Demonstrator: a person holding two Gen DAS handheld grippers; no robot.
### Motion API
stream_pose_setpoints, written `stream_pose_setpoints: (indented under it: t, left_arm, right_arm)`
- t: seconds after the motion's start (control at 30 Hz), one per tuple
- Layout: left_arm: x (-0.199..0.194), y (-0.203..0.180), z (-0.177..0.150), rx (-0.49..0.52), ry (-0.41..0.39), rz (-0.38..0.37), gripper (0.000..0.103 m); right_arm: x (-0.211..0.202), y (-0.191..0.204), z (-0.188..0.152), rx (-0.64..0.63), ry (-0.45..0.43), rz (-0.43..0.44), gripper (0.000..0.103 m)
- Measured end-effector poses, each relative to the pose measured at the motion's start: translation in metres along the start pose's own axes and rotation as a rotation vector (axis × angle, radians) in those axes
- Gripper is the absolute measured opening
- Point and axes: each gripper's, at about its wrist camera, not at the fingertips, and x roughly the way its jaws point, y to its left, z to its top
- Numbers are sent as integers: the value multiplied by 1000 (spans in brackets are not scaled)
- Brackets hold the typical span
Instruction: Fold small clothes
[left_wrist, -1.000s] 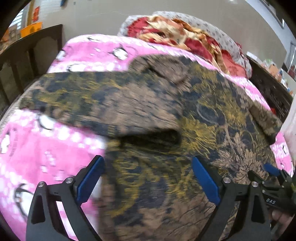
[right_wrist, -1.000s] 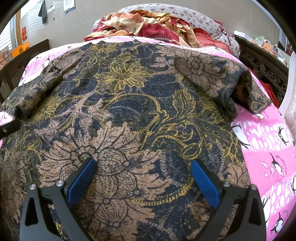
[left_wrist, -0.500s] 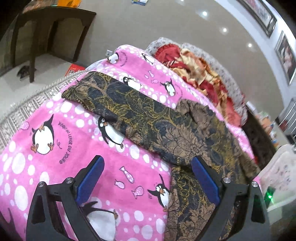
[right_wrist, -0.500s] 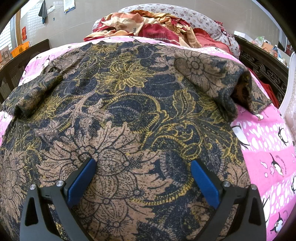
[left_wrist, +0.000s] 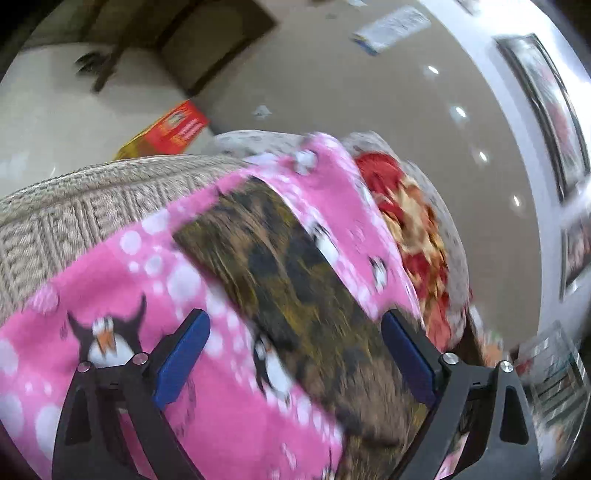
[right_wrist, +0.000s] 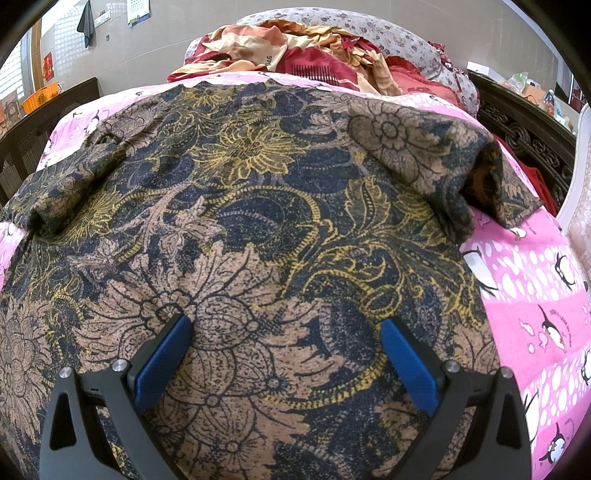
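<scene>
A dark floral shirt (right_wrist: 258, 221) in navy, tan and gold lies spread flat on a pink penguin blanket (right_wrist: 535, 295). Its right sleeve (right_wrist: 424, 155) lies spread toward the right bed edge. My right gripper (right_wrist: 286, 350) is open and empty, hovering over the shirt's lower body. In the blurred left wrist view, the shirt's left sleeve (left_wrist: 288, 288) stretches out across the pink blanket (left_wrist: 110, 314). My left gripper (left_wrist: 295, 350) is open and empty, above the sleeve near the bed's left edge.
A heap of red and cream bedding (right_wrist: 295, 48) and a floral pillow (right_wrist: 406, 44) lie at the bed's head. A dark carved bed frame (right_wrist: 524, 136) runs along the right. A woven mattress edge (left_wrist: 74, 214) and a red box (left_wrist: 170, 133) on the floor show at left.
My left gripper has swung left off the shirt body toward the outstretched left sleeve and bed edge, its view now tilted and blurred. The right gripper has not moved.
</scene>
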Motion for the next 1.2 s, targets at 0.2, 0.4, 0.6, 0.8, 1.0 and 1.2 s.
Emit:
stream_pose_setpoints:
  t: [0.2,0.4,0.6,0.8,1.0,1.2]
  left_arm:
    - [28,6,31,-64,-3,24,78]
    - [25,17,41,-75,7,64,46]
    - [23,18,43,32,33,234,0]
    - [-3,-34,51,283,-55,279,0]
    - [-43,-56,74,379,-165,256,0]
    - [-108,-61,130,333,-390,318,0]
  right_arm:
    - [0,0,0,0,0,0,103]
    - [0,0,0,1,0,1,103]
    - [0,0,0,0,0,0,103]
    - [0,0,0,1,0,1,103]
    - [0,-1,0,2,0,2,103]
    - [0,-1,0,2,0,2,103]
